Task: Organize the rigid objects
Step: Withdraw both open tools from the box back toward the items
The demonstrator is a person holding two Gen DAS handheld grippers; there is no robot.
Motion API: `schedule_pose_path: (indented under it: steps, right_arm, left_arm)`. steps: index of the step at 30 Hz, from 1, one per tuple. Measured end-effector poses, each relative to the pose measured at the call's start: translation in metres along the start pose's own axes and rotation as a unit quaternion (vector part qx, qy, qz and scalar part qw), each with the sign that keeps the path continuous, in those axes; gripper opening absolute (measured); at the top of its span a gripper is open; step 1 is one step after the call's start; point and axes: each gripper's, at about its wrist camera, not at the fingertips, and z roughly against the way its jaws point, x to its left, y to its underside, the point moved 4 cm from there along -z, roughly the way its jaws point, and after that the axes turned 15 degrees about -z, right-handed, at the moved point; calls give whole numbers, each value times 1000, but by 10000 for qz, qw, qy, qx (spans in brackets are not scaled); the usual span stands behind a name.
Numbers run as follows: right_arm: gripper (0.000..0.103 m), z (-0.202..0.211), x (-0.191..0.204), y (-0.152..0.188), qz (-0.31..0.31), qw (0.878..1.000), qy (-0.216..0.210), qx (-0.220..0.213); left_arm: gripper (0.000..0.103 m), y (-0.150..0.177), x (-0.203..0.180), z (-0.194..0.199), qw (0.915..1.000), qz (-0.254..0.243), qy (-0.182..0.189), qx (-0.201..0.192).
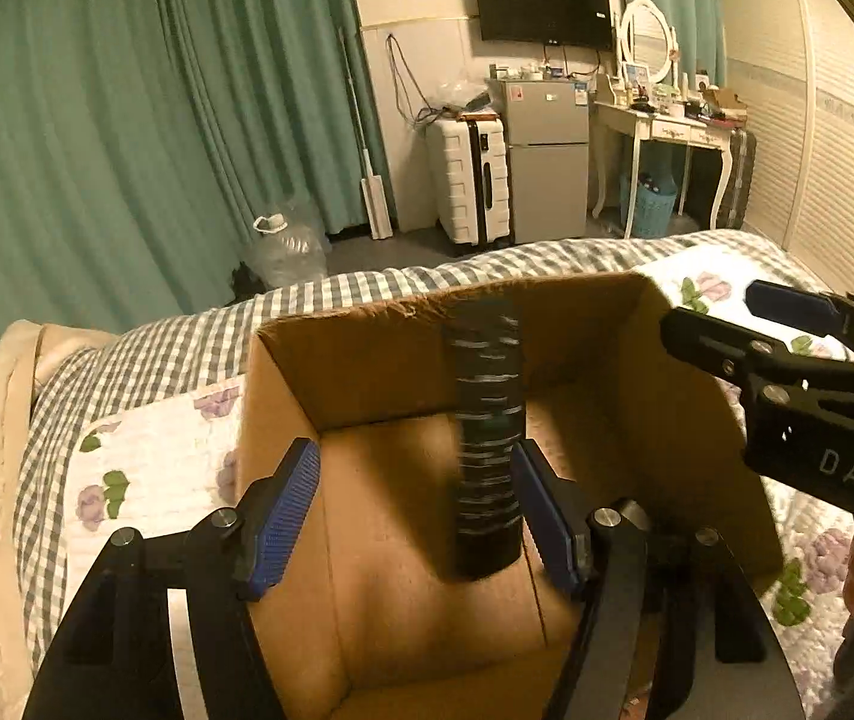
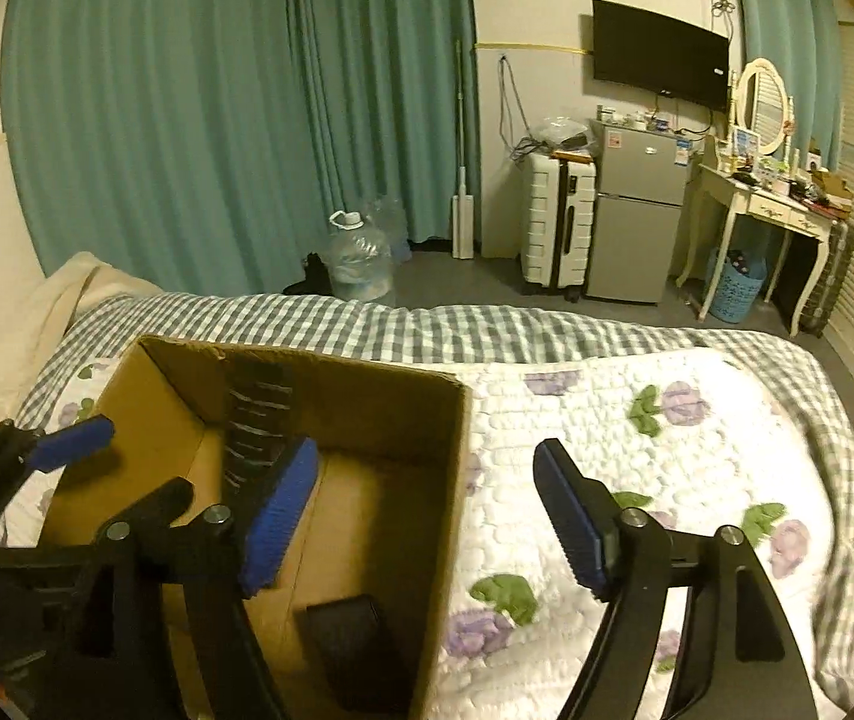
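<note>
An open cardboard box [image 1: 366, 354] sits on the bed; it also shows in the right wrist view [image 2: 330, 378]. A black cylinder with silver markings [image 1: 487, 444] is blurred inside the box, between my left gripper's blue pads and close to the right pad. My left gripper [image 1: 414, 510] is open over the box. The cylinder [image 2: 255, 420] shows in the right wrist view against the box's far wall. A flat black object [image 2: 345, 630] lies on the box floor. My right gripper [image 2: 420, 516] is open and empty, straddling the box's right wall.
The bed has a floral quilt [image 2: 637, 450] over a checked blanket [image 2: 366, 324]. Beyond the bed stand a water jug [image 2: 357, 258], a white suitcase [image 2: 559, 222], a small fridge [image 2: 637, 210] and a dressing table [image 2: 775, 204].
</note>
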Motion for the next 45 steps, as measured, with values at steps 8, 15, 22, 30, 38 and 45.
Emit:
schedule_pose_path:
  steps: [8, 15, 22, 30, 38, 45]
  right_arm:
    - [87, 89, -3, -12, 53, 9988, 142, -460]
    - [95, 177, 12, 4, 315, 9965, 35, -777]
    - [100, 221, 21, 47, 603, 9953, 22, -756]
    - [101, 210, 21, 96, 689, 9971, -11, -309]
    - [101, 147, 20, 149, 1017, 9941, 136, 353]
    - [100, 90, 14, 201, 1509, 9823, 424, 1030]
  left_arm:
    - [69, -4, 9, 82, 9986, 152, -251, -430]
    - [69, 8, 15, 159, 9953, 351, -358, -831]
    - [72, 38, 14, 208, 9919, 566, -461, -1042]
    - [73, 88, 8, 206, 9914, 800, -572, -862]
    - [73, 151, -12, 149, 9938, 1082, -207, -164]
    - [73, 178, -29, 111, 9936, 1083, 75, 318]
